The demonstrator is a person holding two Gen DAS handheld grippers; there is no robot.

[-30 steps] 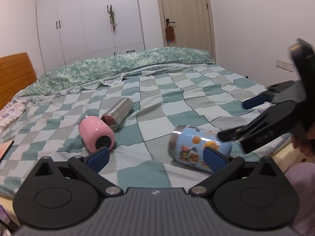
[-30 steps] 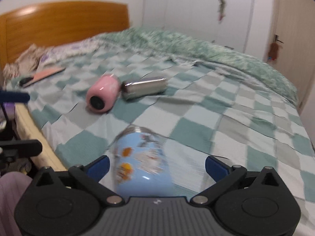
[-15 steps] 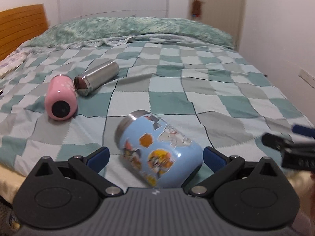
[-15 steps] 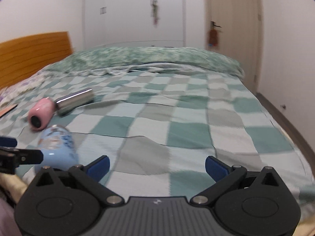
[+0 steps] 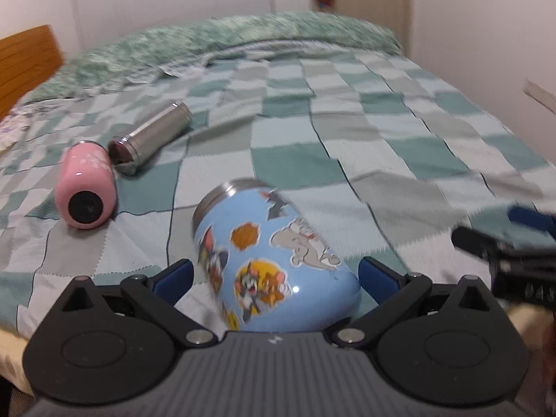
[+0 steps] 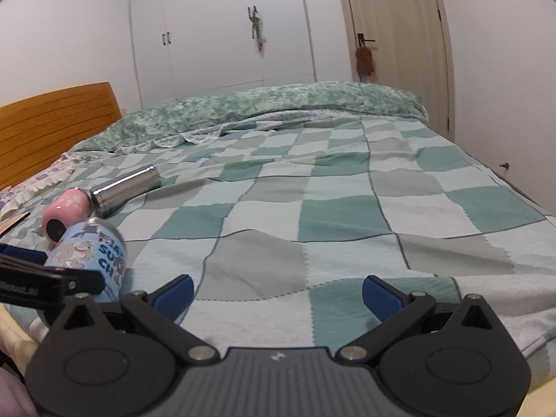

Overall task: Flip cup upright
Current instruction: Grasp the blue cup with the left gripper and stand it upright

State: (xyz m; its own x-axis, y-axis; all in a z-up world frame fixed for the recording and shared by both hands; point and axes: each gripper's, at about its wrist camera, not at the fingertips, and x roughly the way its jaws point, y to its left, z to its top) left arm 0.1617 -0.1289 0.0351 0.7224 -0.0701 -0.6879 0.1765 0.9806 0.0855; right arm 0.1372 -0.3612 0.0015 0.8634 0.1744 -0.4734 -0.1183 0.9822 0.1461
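Observation:
A light blue cartoon cup [image 5: 271,260] lies on its side on the checkered bedspread, steel rim pointing away. My left gripper [image 5: 274,278] is open, with the cup's base between its blue pads; no touch is visible. The cup also shows at the left of the right wrist view [image 6: 92,257], behind the left gripper's finger. My right gripper [image 6: 276,293] is open and empty over the bed near its front edge, to the right of the cup; it shows at the right edge of the left wrist view [image 5: 504,246].
A pink bottle [image 5: 88,187] and a steel flask [image 5: 151,137] lie on their sides to the cup's left. A folded green quilt [image 6: 278,104] lies along the far side. A wooden headboard [image 6: 52,128] stands left. Wardrobe and door stand behind.
My left gripper has moved closer, and the cup now sits deeper between its open fingers. My right gripper has swung away to the right, off the cup.

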